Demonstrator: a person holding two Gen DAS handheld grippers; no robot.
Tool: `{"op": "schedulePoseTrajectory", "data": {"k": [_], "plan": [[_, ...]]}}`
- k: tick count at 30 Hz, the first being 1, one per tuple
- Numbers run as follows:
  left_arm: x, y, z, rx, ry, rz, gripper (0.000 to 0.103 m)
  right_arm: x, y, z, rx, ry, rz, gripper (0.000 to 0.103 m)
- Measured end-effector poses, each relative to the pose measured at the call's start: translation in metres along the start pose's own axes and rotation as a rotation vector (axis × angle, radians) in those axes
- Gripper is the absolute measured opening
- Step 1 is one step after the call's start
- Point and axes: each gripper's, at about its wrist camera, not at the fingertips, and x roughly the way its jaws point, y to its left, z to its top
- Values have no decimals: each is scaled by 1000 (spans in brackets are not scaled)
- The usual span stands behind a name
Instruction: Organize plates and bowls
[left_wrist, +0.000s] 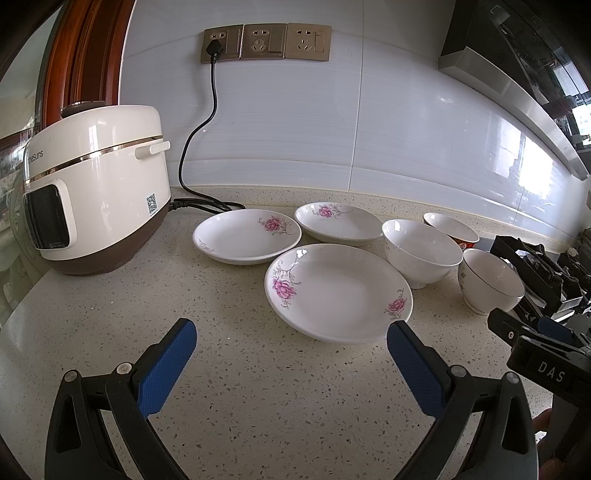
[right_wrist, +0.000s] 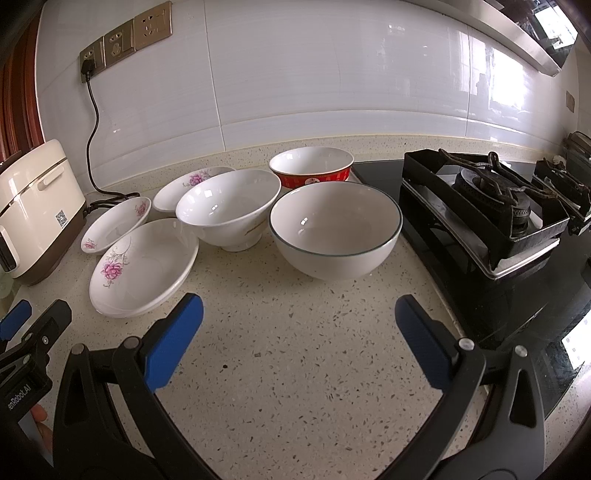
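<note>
red bowl half hidden behind white bowl, cooker cropped

A home kitchen: gas stove, rice cooker, speckled countertop, tiled backsplash.

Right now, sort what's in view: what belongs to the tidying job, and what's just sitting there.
Job: three flowered plates; white bowl; rimmed bowl; red bowl; left gripper and right gripper, both open.

Bystanders: rice cooker, cord, sockets, stove.

plates left, bowls right
</note>
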Motion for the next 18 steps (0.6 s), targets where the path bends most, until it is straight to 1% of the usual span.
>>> {"op": "schedulePoseTrajectory", "data": {"k": [5, 9, 14, 18], "plan": [[0, 0, 0, 0, 0, -1, 103, -1, 0, 0, 5, -1, -5, 103], [0, 1, 1, -12, -3, 9, 103, -1, -2, 0, 17, 3, 10, 103], [-1, 9, 1, -51, -8, -8, 103, 10, 2, -1, 41, 25, 63, 103], [4, 15, 0, -80, 13, -35, 103, 13, 8, -2, 45, 59, 104, 103]]}}
